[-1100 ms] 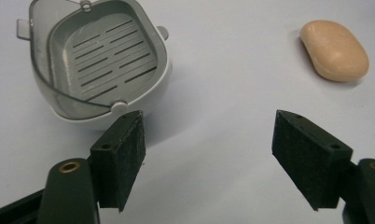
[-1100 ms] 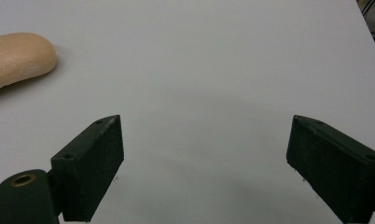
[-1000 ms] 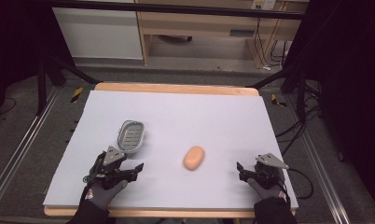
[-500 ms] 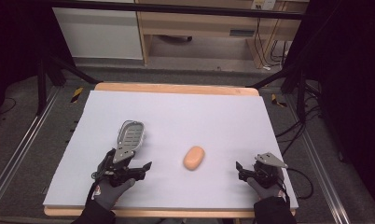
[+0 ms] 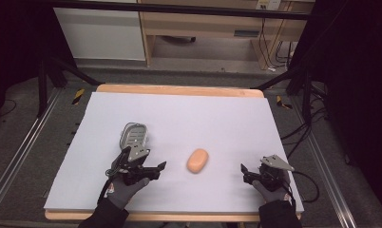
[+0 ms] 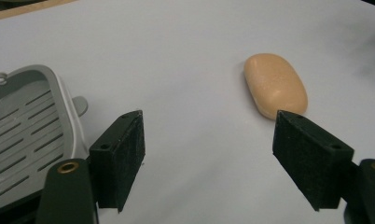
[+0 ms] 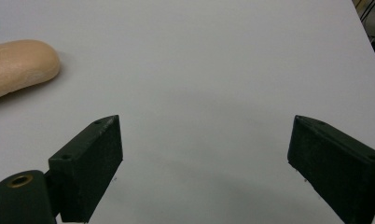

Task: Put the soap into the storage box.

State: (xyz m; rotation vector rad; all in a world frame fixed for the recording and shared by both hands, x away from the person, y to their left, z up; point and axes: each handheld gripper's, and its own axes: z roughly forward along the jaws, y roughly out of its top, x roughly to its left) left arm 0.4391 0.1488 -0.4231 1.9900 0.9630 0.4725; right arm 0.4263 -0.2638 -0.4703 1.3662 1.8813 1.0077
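An orange oval soap bar (image 5: 197, 161) lies on the white sheet, a little in front of the middle. A grey slotted soap dish (image 5: 133, 135) lies to its left. My left gripper (image 5: 148, 159) stands open just in front of the dish, with the soap off to its right. In the left gripper view the soap bar (image 6: 275, 85) lies beyond the right jaw and the dish (image 6: 27, 135) sits by the left jaw; the left gripper (image 6: 209, 158) holds nothing. My right gripper (image 5: 256, 167) is open near the front right, empty (image 7: 204, 163), with the soap bar (image 7: 20, 65) far to its left.
The white sheet (image 5: 217, 118) covers a wooden table (image 5: 179, 90) whose edge shows at the back and front. Metal rails (image 5: 18, 156) run along both sides on the floor. Cables (image 5: 303, 128) lie at the right. Shelving stands beyond the table.
My left gripper has moved right and slightly forward, to just in front of the dish and closer to the soap. The right gripper, soap and dish have stayed put.
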